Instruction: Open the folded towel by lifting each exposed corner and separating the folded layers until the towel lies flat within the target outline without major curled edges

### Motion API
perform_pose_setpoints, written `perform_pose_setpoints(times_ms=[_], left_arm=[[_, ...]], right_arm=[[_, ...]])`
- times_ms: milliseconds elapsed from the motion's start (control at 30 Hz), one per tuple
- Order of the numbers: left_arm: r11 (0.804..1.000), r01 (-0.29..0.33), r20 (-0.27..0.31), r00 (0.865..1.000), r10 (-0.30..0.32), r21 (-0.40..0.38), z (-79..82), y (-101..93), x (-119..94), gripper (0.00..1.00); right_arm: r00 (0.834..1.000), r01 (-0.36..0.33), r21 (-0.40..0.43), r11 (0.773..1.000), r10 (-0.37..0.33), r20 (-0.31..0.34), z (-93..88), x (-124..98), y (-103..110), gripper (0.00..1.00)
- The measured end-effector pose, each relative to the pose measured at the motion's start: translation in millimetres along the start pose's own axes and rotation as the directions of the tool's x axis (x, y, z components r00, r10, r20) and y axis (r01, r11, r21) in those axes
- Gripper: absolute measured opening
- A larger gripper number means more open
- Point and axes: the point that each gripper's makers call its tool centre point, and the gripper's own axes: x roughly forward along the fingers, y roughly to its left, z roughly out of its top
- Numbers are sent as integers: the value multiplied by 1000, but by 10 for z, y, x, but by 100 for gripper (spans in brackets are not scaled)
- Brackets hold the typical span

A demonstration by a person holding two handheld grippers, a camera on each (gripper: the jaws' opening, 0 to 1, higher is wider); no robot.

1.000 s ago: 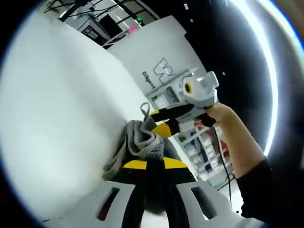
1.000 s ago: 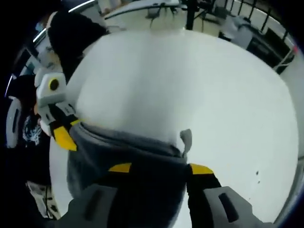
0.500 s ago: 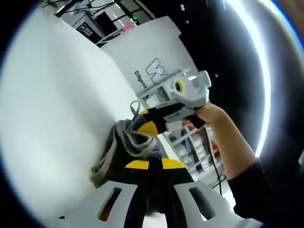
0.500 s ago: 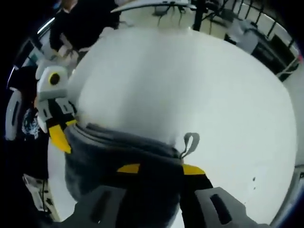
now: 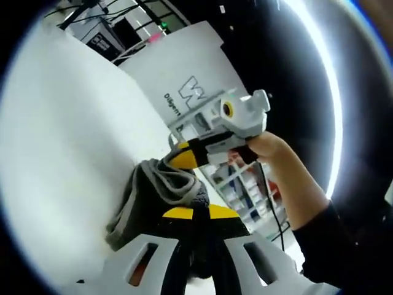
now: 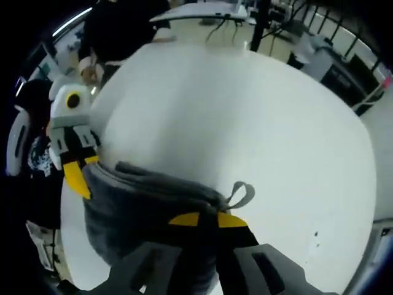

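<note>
A grey towel (image 5: 153, 190) hangs bunched above the white table (image 5: 67, 135), held at two ends. My left gripper (image 5: 195, 212) is shut on one end of it in the left gripper view. The right gripper (image 5: 183, 158), held by a hand, comes in from the right there and clamps the other end. In the right gripper view the towel (image 6: 141, 203) stretches across the bottom, its hanging loop (image 6: 241, 195) sticking up. My right gripper (image 6: 206, 219) is shut on the towel's edge, and the left gripper (image 6: 77, 178) pinches the far end at the left.
A white board with a logo (image 5: 184, 80) stands behind the table. Dark racks and equipment (image 6: 319, 43) line the table's far side. A person in dark clothes (image 6: 116, 31) stands at the table's far-left edge. White tabletop (image 6: 245, 117) spreads beyond the towel.
My right gripper's jaws closed together on the towel's edge. The towel bunched more between the two grippers, and both views shifted slightly.
</note>
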Motion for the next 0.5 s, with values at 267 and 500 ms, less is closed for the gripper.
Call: perform_pose_setpoints(times_ms=[267, 500], left_arm=[[999, 20, 15, 1000, -21, 40, 53, -104, 16, 4], [995, 39, 1, 999, -39, 89, 75, -205, 60, 4]], right_arm=[[1000, 28, -15, 999, -28, -4, 5, -78, 20, 1], [997, 75, -34, 997, -74, 25, 9, -213, -5, 1]])
